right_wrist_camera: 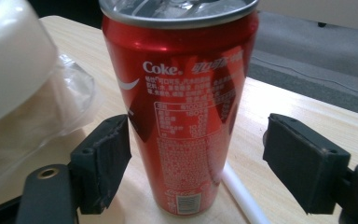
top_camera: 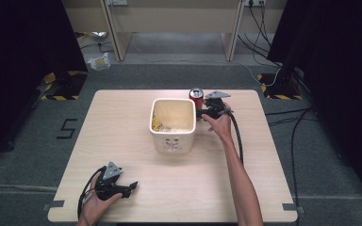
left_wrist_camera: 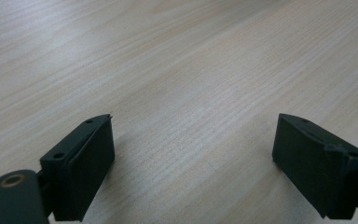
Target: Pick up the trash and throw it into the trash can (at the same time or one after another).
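Observation:
A red Coke can (top_camera: pixel 196 96) stands upright on the table just behind the right corner of a cream bin (top_camera: pixel 172 141). My right gripper (top_camera: pixel 200 112) reaches in from the right at the can's level. In the right gripper view the can (right_wrist_camera: pixel 182 116) stands between the open jaws of this gripper (right_wrist_camera: pixel 196 163); the left pad (right_wrist_camera: pixel 105 163) is next to the can's side and the right pad (right_wrist_camera: pixel 303 163) stands well clear. My left gripper (top_camera: pixel 133 187) rests low near the table's front left, and its jaws (left_wrist_camera: pixel 193 154) are wide open over bare wood.
The bin (right_wrist_camera: pixel 9 56) holds a clear plastic liner (right_wrist_camera: pixel 70 93) and some yellowish scraps (top_camera: pixel 158 123). A thin white stick (right_wrist_camera: pixel 242 196) lies on the wooden table (top_camera: pixel 136 155) beside the can's base. Black cables trail from both grippers. Desks and floor cables lie beyond the table.

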`<state>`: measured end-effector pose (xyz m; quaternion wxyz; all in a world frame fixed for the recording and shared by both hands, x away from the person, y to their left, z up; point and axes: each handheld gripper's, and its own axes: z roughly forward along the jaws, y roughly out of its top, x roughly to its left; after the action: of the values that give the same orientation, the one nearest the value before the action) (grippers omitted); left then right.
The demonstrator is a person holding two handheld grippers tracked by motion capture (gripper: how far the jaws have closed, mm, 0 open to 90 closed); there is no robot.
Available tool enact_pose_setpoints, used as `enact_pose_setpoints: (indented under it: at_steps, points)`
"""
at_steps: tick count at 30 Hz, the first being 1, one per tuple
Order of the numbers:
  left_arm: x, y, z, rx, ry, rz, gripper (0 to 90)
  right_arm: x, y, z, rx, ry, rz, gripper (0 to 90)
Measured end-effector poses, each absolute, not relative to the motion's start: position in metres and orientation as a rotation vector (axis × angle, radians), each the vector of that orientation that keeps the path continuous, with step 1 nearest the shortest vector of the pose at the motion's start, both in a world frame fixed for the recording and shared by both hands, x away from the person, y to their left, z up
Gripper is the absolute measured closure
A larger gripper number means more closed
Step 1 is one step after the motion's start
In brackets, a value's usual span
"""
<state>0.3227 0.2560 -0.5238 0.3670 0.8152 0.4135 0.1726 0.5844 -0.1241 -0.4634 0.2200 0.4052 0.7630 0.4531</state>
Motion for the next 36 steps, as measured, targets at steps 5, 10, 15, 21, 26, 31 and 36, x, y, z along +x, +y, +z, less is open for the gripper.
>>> enact_pose_setpoints:
  at_steps: [5, 10, 15, 21, 26, 31, 36]
  points:
    - [0.323, 0.256, -0.524, 2.095, 1.062, 0.444, 12.0, 0.589, -0.124, -0.465, 1.114, 2.107, 1.265, 29.4]
    - [0.323, 0.256, -0.524, 2.093, 1.063, 0.443, 12.0, 0.592, -0.123, -0.466, 1.094, 2.114, 1.278, 35.7]
    - [0.322, 0.256, -0.524, 2.094, 1.061, 0.444, 12.0, 0.591, -0.122, -0.467, 1.086, 2.122, 1.293, 43.7]
    - [0.322, 0.256, -0.524, 2.095, 1.061, 0.444, 12.0, 0.591, -0.125, -0.464, 1.094, 2.122, 1.296, 40.0]
    - [0.322, 0.256, -0.524, 2.091, 1.063, 0.444, 12.0, 0.589, -0.126, -0.461, 1.090, 2.128, 1.268, 31.1]
    - [0.322, 0.256, -0.524, 2.092, 1.063, 0.444, 12.0, 0.589, -0.130, -0.450, 1.100, 2.096, 1.294, 25.9]
    - [0.322, 0.256, -0.524, 2.091, 1.063, 0.444, 12.0, 0.588, -0.137, -0.438, 1.107, 2.063, 1.310, 23.5]
